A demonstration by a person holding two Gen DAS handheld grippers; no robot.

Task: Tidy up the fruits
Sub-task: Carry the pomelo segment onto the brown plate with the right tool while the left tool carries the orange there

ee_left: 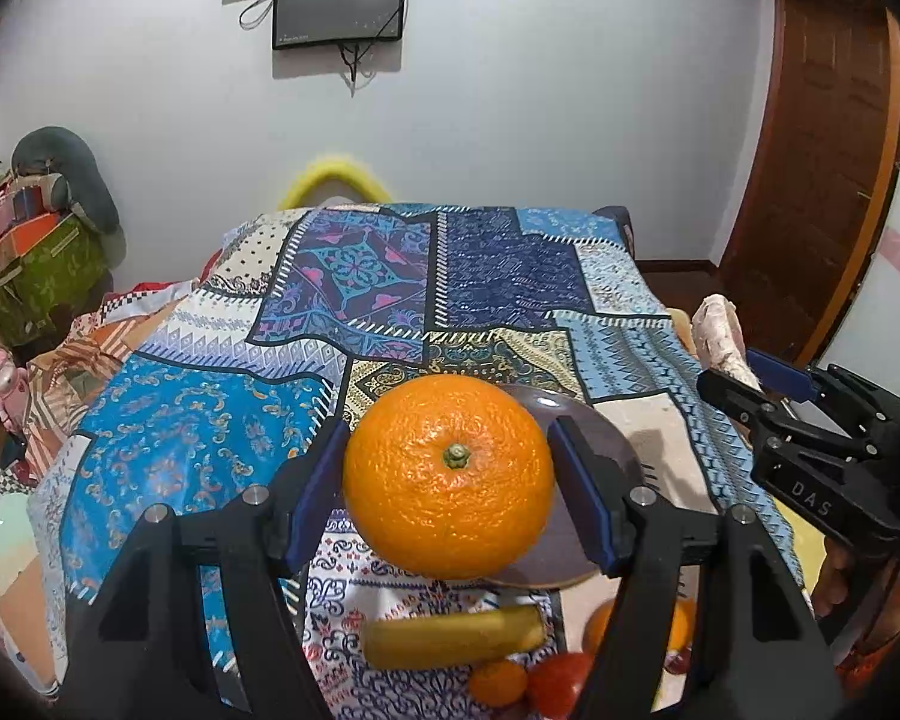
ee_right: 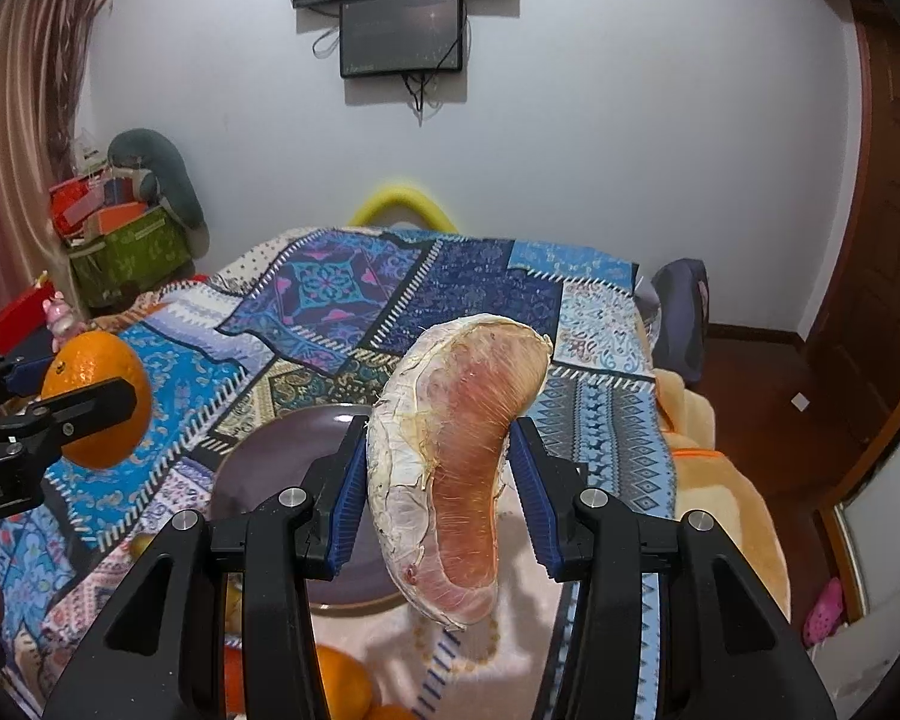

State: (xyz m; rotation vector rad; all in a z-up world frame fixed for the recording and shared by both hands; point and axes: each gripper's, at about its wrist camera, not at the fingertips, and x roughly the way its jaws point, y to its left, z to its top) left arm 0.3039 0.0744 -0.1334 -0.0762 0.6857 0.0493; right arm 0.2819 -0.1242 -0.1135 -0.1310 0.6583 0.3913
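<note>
Bed (ee_left: 510, 276) covered by patchwork quilt (ee_left: 198, 420). Purple plate (ee_right: 282, 456) rests on quilt at centre. Toward 6 o'clock of plate: banana (ee_left: 450, 639), small orange fruit (ee_left: 498, 683), red fruit, possibly a tomato (ee_left: 561, 684), blurred, touching it.

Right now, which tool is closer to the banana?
Left, I think. The left tool, gripping the orange, hangs directly above the banana. The right tool, holding the pomelo segment, is off to the right, beyond the plate.
</note>
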